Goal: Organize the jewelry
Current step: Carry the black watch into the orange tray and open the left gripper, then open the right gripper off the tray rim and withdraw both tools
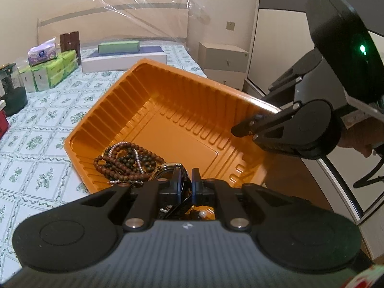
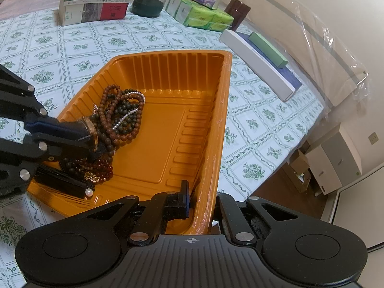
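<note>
Floral bedsheet [image 2: 79, 45]. Orange tray [image 2: 153, 163] rests on it, bead strands [image 2: 120, 117] heaped in one corner. Left gripper [image 2: 92, 135] pinches what looks like a watch [image 2: 90, 129], mostly hidden. Right gripper [image 2: 199, 201] clamps the tray wall.

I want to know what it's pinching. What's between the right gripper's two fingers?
The orange tray's side wall: the right gripper is shut on it, one finger inside, one outside. The right wrist view shows it.
</note>
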`<state>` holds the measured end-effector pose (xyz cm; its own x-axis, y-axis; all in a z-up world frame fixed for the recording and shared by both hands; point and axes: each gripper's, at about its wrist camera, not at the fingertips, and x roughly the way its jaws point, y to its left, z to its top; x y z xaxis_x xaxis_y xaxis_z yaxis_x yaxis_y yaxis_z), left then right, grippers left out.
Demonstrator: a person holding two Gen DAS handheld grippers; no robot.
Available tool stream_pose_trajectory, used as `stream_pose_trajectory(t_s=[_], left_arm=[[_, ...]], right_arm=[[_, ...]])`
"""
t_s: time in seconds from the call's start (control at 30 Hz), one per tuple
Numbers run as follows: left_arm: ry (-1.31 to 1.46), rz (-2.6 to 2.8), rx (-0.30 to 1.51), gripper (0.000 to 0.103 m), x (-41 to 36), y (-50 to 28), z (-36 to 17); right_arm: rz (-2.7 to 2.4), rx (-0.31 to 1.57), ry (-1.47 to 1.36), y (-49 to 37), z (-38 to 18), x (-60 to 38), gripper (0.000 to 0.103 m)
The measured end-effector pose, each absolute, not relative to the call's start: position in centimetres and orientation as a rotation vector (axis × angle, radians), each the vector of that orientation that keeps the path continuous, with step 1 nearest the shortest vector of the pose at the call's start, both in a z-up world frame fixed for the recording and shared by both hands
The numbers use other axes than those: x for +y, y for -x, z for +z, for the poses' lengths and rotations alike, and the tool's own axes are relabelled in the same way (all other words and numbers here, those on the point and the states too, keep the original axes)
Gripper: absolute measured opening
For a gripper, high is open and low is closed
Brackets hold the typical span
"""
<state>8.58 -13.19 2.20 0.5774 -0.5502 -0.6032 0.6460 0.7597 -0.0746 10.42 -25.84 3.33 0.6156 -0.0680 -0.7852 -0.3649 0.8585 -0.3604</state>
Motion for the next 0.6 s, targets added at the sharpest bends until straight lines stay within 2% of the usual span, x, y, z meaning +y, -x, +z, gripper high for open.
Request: stream_pose_trajectory(t_s=[0.07,0.13,0.43,0.6], left_arm=[[-0.154,-0.707,0.647,0.010,-13.2,-8.6,2.2],[-0.147,-0.704,0.640,0.019,-13.0,-8.5,2.2],[-0.096,-0.585,0.617,0.020,-8.7,-8.2,2.6],[-0.063,-0.495,0.619,0.025,-5.6,-7.7,2.7]], right_arm=[[0.181,0.902,0.527,-10.4,3.3,-25.8,0.005],[0.181,0.903,0.528,-10.4,3.2,-25.8,0.005],[0.186,0.900,0.510,-10.4,3.0,-26.3,0.005],[0.204,0.899,0.487,-10.6,2.9,-26.9,0.005]])
